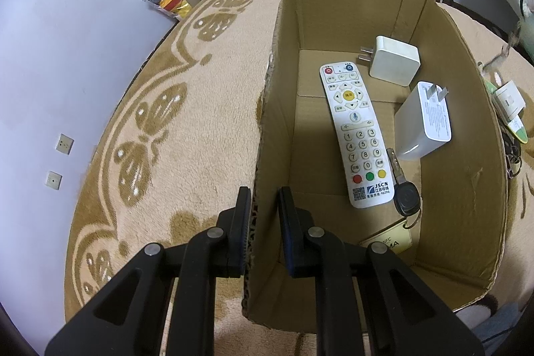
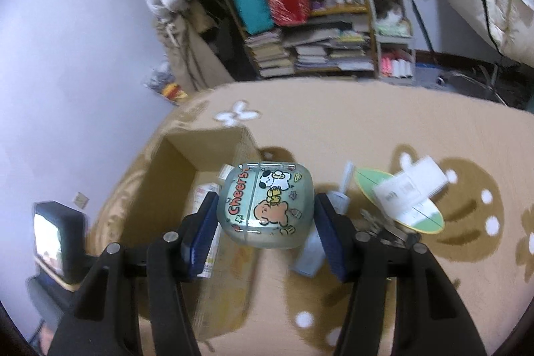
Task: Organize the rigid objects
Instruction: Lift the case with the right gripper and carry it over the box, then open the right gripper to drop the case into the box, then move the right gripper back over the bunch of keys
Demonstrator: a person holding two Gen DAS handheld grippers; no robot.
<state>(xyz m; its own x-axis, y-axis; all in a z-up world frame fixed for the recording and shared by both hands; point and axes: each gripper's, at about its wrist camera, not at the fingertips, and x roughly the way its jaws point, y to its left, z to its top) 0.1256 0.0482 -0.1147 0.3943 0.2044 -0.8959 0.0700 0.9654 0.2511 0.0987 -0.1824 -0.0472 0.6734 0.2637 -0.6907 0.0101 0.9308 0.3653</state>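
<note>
Cardboard box (image 1: 460, 109): two chargers (image 1: 393, 60), one remote (image 1: 355, 135).

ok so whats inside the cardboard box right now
In the cardboard box: a white remote, two white plug adapters and a black key with a tag. The near wall and left gripper hide the closest floor corner.

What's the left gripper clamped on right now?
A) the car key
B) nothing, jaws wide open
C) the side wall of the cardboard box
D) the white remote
C: in the left wrist view the left gripper has its pads closed on the near wall of the cardboard box, while the remote and car key lie untouched inside.
</note>
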